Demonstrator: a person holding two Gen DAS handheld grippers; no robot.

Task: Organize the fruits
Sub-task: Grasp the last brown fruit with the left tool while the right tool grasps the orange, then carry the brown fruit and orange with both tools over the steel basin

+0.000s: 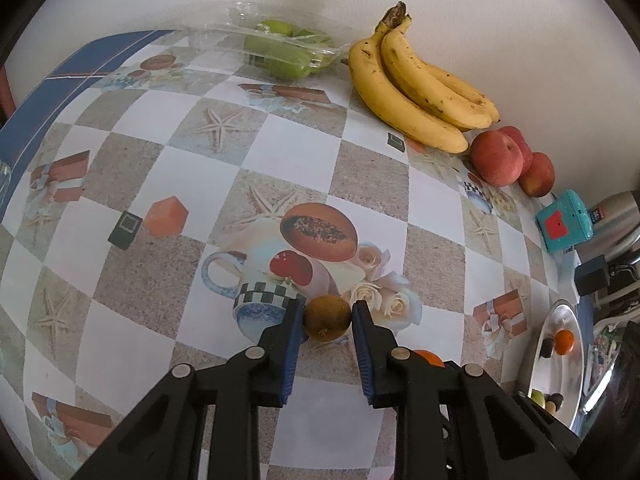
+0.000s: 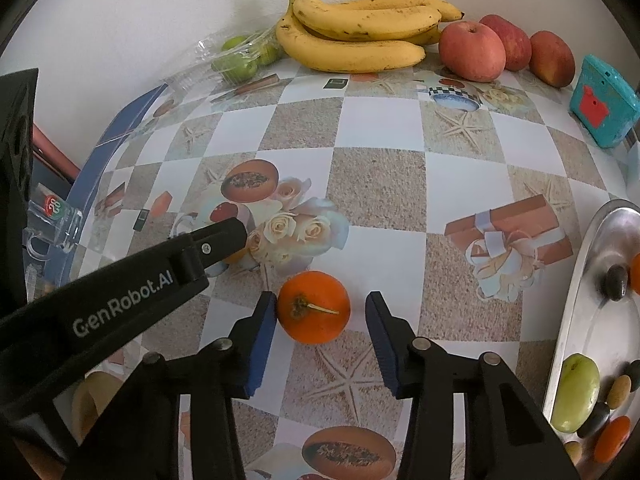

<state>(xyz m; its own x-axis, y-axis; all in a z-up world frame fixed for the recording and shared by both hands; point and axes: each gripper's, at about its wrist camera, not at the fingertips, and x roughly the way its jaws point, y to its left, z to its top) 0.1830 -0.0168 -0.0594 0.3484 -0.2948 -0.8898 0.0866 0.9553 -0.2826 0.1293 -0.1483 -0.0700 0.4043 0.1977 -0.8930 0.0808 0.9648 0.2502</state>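
I see my left claw [image 1: 327, 320] clamped on a brown kiwi [image 1: 327, 317], both pads touching its sides; the kiwi's long axis runs along the fingers, its blossom end facing the camera. My right claw [image 2: 321, 314] stands apart around the orange [image 2: 313, 307] on the table [image 2: 380, 184]; the left pad touches it, the right stays clear. Its stem points right, toward the metal tray [image 2: 576, 312]. The bananas [image 2: 352, 36] lie beyond the orange, by the wall.

Soft even daylight, sharp centre, strong fisheye bending at edges.
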